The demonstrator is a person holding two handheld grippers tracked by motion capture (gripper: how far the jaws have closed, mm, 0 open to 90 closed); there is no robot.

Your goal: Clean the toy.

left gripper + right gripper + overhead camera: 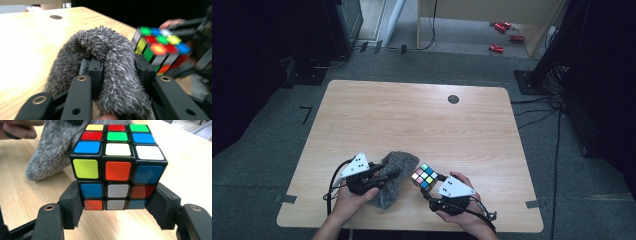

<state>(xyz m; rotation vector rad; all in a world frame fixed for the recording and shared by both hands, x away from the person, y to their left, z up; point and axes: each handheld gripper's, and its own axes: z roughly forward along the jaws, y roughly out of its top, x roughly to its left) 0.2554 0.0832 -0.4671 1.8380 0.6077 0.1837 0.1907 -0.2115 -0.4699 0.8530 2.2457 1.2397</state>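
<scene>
A grey furry cloth [392,175] lies bunched on the wooden table [412,120] near its front edge. My left gripper [387,176] reaches into it from the left. In the left gripper view a fold of the cloth [117,62] fills the gap of my left gripper [120,72], and both pads touch the fur. Just right of the cloth, a scrambled colour cube [424,176] is held by my right gripper [431,184]. In the right gripper view my right gripper [116,202] clamps the lower rows of the cube [117,157], raised a little off the table.
A black round grommet [453,99] sits in the table's far side. Red cans [503,36] lie on the floor beyond the table. Cables [557,130] run along the floor at the right. Dark equipment stands at both sides.
</scene>
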